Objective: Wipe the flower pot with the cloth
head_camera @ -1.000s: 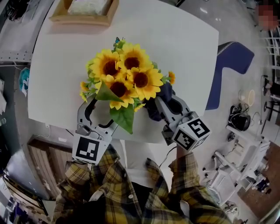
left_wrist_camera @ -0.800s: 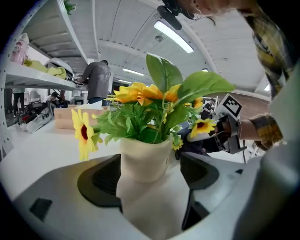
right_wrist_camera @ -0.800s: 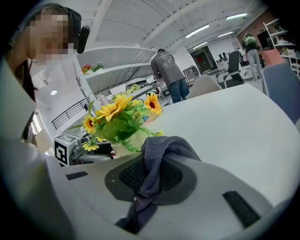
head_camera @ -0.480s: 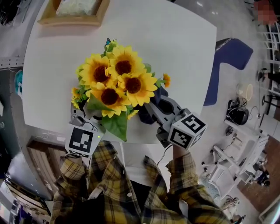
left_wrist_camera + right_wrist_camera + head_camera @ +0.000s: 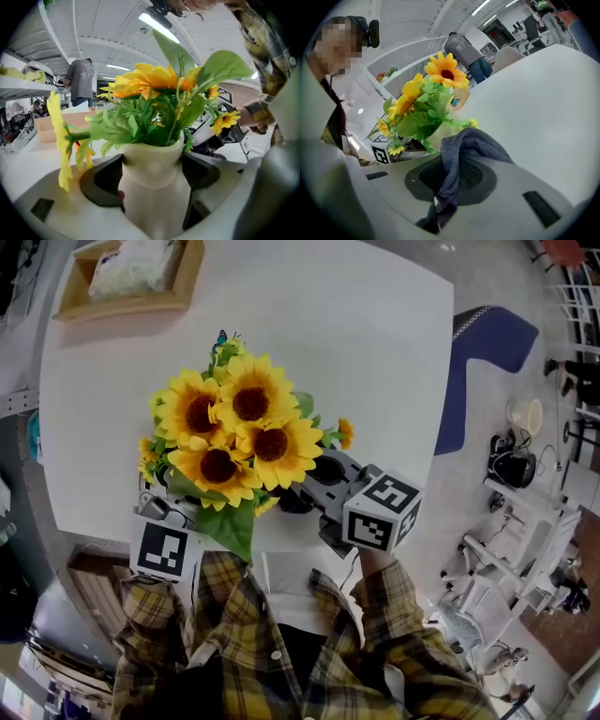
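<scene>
The flower pot [image 5: 154, 208] is being straddled at its neck by the left hand-held gripper [image 5: 153, 176], jaws spread wide, near the counter [image 5: 356, 352] edge. The cloth [image 5: 473, 140] is being pinched by the right hand-held gripper [image 5: 445, 190]. Unless it is being clamped while wiped, the top-heavy pot risks being tipped or pushed off.

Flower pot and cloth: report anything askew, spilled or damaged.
Nothing stands out. The flower pot stands upright between the wide-apart jaws of the left gripper, sunflowers intact; the cloth is pinched in the right gripper beside it. No spill shows.
</scene>
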Available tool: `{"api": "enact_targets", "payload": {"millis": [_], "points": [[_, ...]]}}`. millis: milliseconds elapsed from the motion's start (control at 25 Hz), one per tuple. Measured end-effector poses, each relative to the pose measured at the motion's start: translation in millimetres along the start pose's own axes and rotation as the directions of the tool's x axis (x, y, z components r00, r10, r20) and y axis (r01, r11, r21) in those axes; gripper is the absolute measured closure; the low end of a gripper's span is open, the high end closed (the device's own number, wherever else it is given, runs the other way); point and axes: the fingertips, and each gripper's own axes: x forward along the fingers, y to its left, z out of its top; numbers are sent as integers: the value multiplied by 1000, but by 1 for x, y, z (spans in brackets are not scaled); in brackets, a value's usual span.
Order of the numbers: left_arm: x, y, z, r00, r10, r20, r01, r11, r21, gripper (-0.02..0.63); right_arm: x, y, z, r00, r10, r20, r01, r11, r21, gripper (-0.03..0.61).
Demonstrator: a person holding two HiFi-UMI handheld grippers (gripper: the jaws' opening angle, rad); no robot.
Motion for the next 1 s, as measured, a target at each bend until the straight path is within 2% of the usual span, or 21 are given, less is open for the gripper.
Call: {"api": "enact_targets", "payload": {"millis": [160, 280, 520, 760, 1000], "points": [[-2, 1, -2, 999, -29, -27, 31, 998, 58, 215, -1, -3, 4, 1000, 9, 24, -11, 999, 49, 544], [-3, 0, -4, 999, -35, -39, 39, 994, 100, 232, -4, -8, 10, 999, -8, 35, 6, 999, 52, 544], [-4, 0, -5, 999, -38, -38, 42, 993, 113, 235, -10, -22, 27, 1000, -6, 7, 6, 1000, 21, 543], [-4, 0, -6, 998, -54, -44, 59, 991, 120, 235, 7, -28, 44, 991, 73, -108, -77, 996, -40, 543], [6, 5, 2, 995, -85, -59, 93, 986, 139, 235, 22, -38, 76, 953, 174, -249, -208, 971, -116, 544]]}}
